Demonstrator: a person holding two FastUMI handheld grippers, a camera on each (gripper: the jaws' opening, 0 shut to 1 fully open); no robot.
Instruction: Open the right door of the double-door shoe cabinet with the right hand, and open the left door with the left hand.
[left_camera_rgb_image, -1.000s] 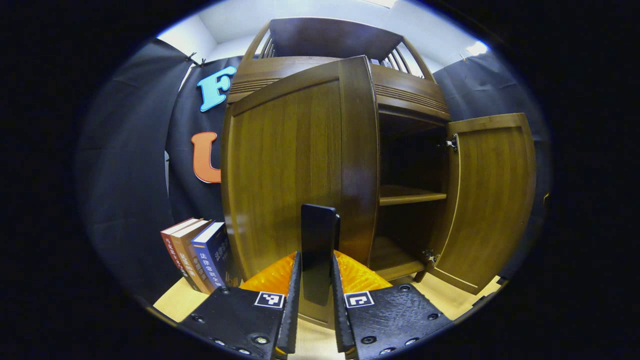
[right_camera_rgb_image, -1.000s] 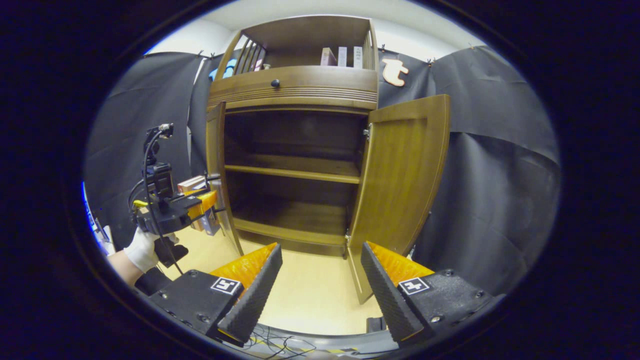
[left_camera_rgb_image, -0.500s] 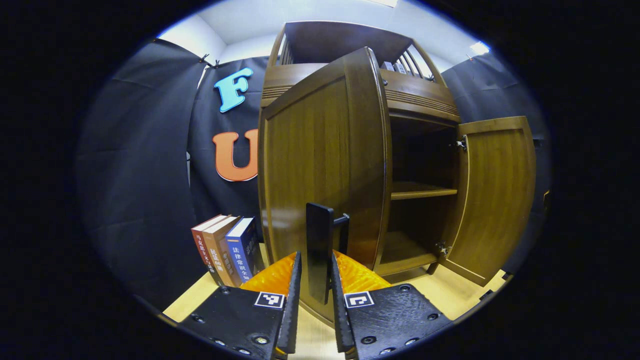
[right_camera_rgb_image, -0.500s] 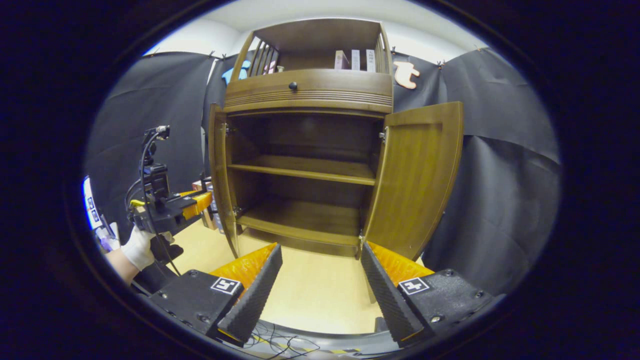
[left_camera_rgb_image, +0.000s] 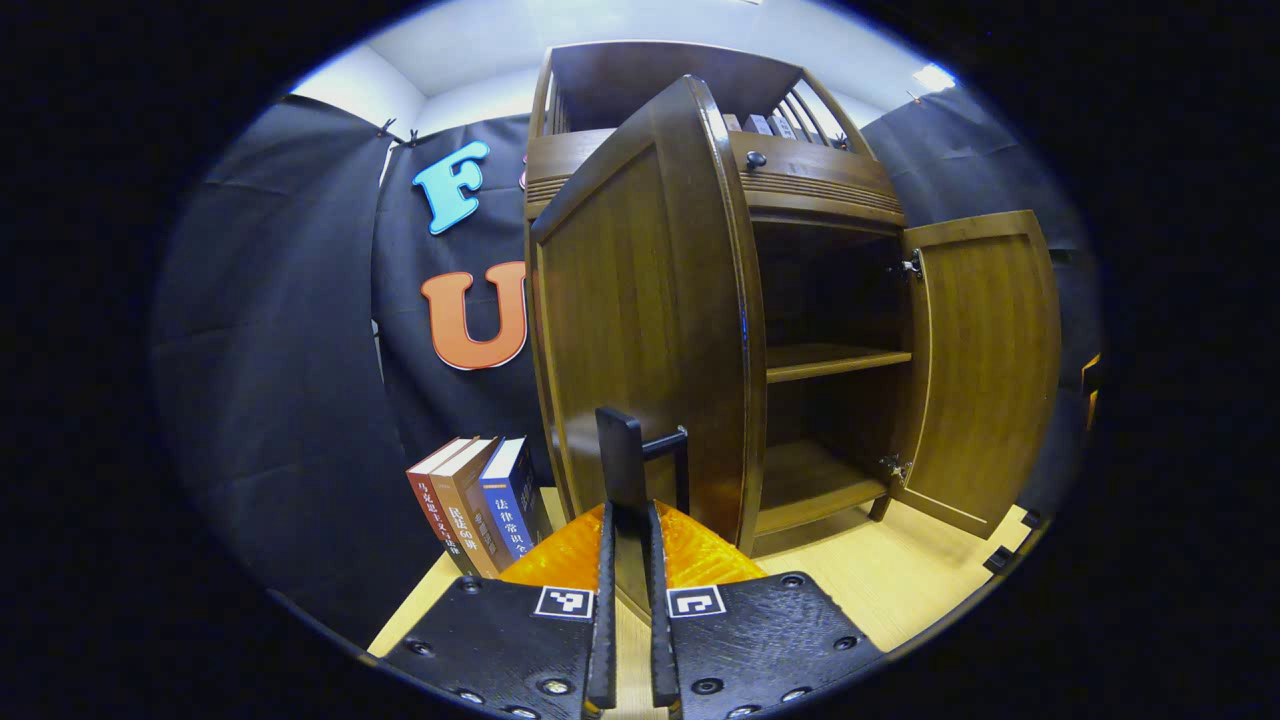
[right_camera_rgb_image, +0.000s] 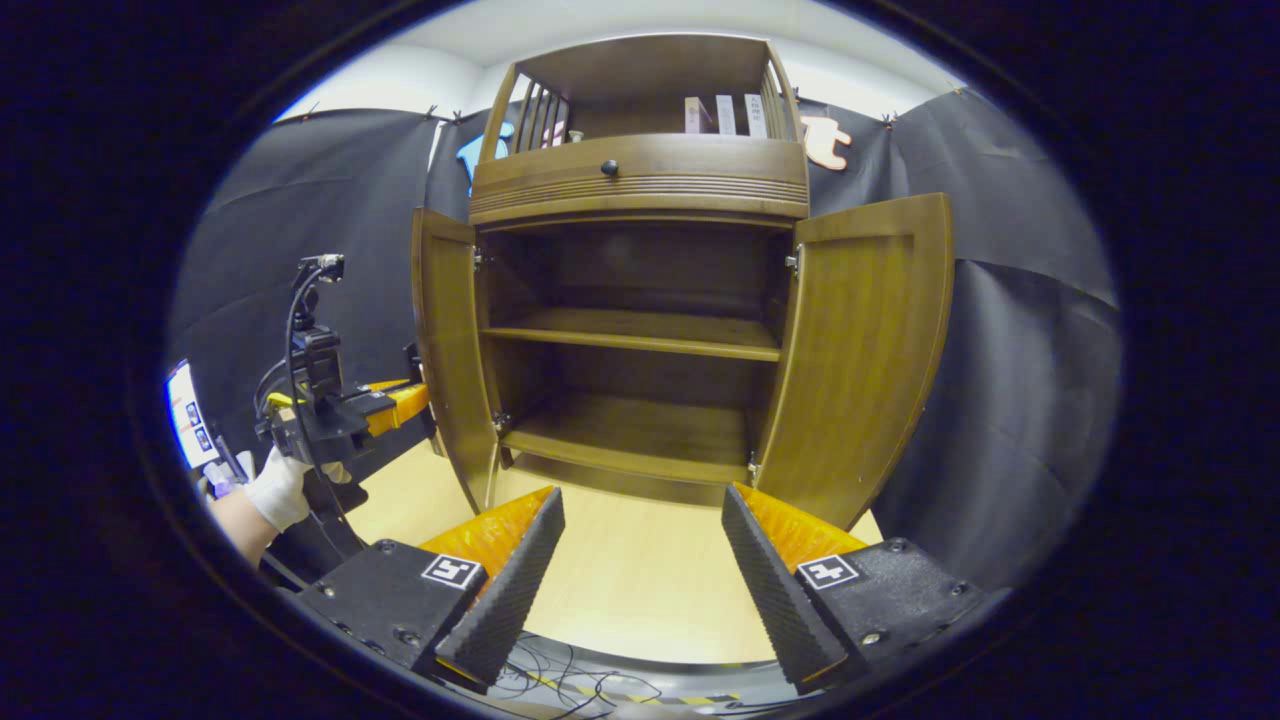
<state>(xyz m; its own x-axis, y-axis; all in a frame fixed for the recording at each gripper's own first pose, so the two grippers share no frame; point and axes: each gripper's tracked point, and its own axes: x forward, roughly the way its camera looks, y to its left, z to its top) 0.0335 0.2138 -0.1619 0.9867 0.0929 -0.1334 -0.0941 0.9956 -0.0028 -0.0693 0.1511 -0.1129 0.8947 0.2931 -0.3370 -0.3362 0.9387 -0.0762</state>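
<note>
The wooden shoe cabinet (right_camera_rgb_image: 640, 180) stands with both doors swung out and two bare shelves showing inside. In the left gripper view, the left door (left_camera_rgb_image: 640, 320) is turned almost edge-on to me. My left gripper (left_camera_rgb_image: 628, 520) is shut on its black bar handle (left_camera_rgb_image: 620, 450). The right door (left_camera_rgb_image: 985, 360) hangs wide open farther off. In the right gripper view, my right gripper (right_camera_rgb_image: 640, 560) is open and holds nothing, a short way back from the cabinet, between the left door (right_camera_rgb_image: 447, 350) and the right door (right_camera_rgb_image: 865, 350). A gloved hand holds the left gripper (right_camera_rgb_image: 345, 415) at the left door.
Three books (left_camera_rgb_image: 480, 500) lean on the floor left of the cabinet, against the black cloth wall. More books (right_camera_rgb_image: 725, 115) stand on the cabinet's top shelf above a drawer knob (right_camera_rgb_image: 609, 168). Pale wooden floor (right_camera_rgb_image: 630, 590) lies in front; cables (right_camera_rgb_image: 560, 685) trail near my right gripper.
The left door has swung farther out with my left gripper on its handle. The right gripper stayed open, and its view has shifted so the cabinet sits more centred.
</note>
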